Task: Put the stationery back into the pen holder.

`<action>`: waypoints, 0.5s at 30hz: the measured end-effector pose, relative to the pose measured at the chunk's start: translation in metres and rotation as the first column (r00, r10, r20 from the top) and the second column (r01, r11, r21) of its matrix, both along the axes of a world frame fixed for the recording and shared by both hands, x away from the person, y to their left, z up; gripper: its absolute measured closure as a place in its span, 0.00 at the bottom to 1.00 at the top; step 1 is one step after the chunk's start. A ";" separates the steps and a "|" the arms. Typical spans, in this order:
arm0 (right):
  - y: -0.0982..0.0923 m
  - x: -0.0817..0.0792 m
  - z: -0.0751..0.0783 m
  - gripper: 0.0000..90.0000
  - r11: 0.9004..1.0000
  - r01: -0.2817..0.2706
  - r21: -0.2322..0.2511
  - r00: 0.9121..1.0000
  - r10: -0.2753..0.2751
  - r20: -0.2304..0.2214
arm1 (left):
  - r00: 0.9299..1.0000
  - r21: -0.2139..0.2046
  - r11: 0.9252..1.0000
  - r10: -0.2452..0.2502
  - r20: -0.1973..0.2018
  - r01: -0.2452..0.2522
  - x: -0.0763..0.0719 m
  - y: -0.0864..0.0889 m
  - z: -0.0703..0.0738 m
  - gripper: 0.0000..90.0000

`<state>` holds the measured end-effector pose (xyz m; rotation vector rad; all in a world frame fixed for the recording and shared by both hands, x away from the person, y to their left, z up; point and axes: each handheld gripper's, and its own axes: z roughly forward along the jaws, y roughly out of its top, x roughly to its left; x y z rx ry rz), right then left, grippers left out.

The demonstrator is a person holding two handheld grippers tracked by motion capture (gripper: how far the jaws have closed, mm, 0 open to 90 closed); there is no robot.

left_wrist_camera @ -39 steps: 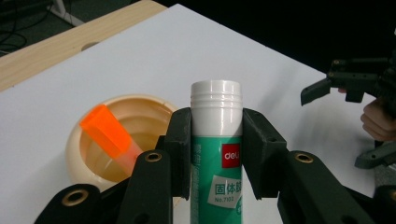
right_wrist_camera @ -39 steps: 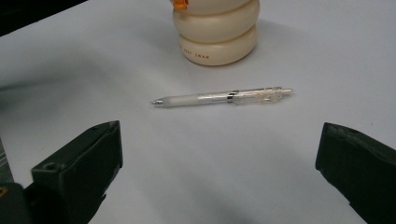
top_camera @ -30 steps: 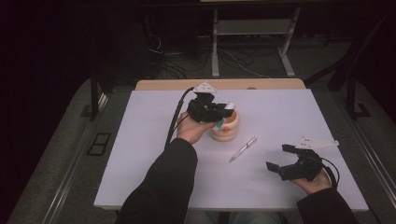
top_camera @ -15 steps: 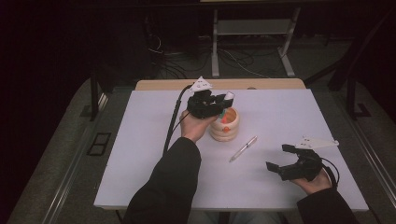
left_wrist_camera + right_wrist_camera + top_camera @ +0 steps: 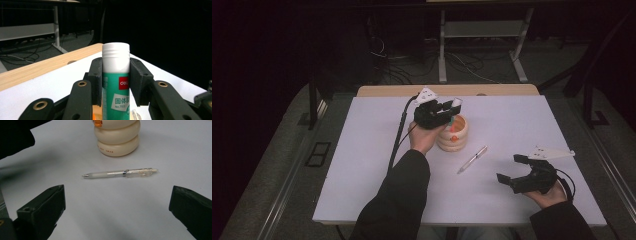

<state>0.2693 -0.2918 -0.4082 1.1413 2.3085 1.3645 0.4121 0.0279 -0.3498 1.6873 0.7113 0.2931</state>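
A person sits at a white desk [image 5: 362,165] with a two-jaw claw in each hand. The left claw [image 5: 451,111] is clamped on a glue stick [image 5: 116,75], both black pads pressed flat against its sides, and holds it upright directly over a cream pen holder [image 5: 455,136] near the middle of the desk. Held that way, the stick looks lined up to go down into the holder's open top, where something orange already sits. The glue stick is a smooth plastic cylinder: a white ridged end at the top, then a teal body with a red brand patch and a white printed label. The holder is squat and glossy, shaped like stacked rounded rings.

The right claw [image 5: 510,169] rests low on the desk's near right side, its jaws spread wide with nothing between them. Just ahead of it lies a pen [image 5: 120,173] with a clear, frosted barrel and a clip, flat on the desk between this claw and the holder, touching neither. It is likely the next thing to be picked up
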 end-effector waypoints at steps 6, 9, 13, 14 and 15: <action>0.000 0.000 0.000 0.00 1.000 -0.001 0.004 1.000 0.001 0.000 | 1.000 -0.048 0.998 0.027 -0.004 -0.027 0.004 0.003 -0.009 0.71; 0.000 0.000 0.000 0.00 1.000 -0.003 0.004 1.000 0.003 0.000 | 0.999 -0.070 0.997 0.035 0.005 -0.035 0.004 0.004 -0.013 0.71; 0.000 0.000 0.000 0.00 1.000 -0.006 0.004 1.000 0.006 -0.001 | 0.999 -0.090 0.995 0.038 0.014 -0.036 0.004 0.001 -0.018 0.71; 0.000 0.000 0.000 0.00 1.000 -0.006 0.005 1.000 0.006 -0.001 | 0.999 -0.085 0.996 0.036 0.020 -0.035 0.004 0.000 -0.019 0.71; 0.000 0.000 0.000 0.00 1.000 -0.006 0.006 1.000 0.006 -0.001 | 0.999 -0.091 0.995 0.038 0.027 -0.035 0.003 -0.001 -0.020 0.71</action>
